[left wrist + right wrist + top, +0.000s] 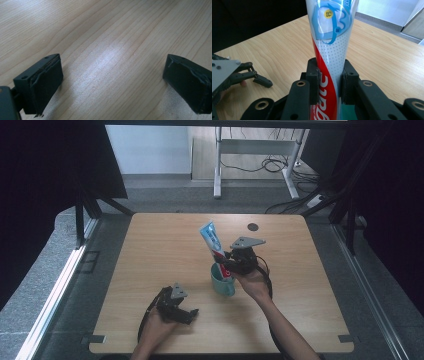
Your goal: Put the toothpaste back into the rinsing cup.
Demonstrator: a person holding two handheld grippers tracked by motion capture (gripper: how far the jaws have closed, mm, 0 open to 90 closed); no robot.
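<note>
Both forearms enter bare, with no sleeves visible. The left gripper (190, 312) is black, of linked bars, topped by a small grey three-cornered plate, with a dark cable looping back beside the wrist. Its pads (47, 82) in the left gripper view are blocky and matte black, with small screw holes on top and frayed, worn edges. The right gripper (329, 83) is likewise black, its arms bearing brass-ringed pivot holes and its pads being flat and dark. It carries a larger grey three-cornered plate with holes, and a black cable trails along the forearm.
</note>
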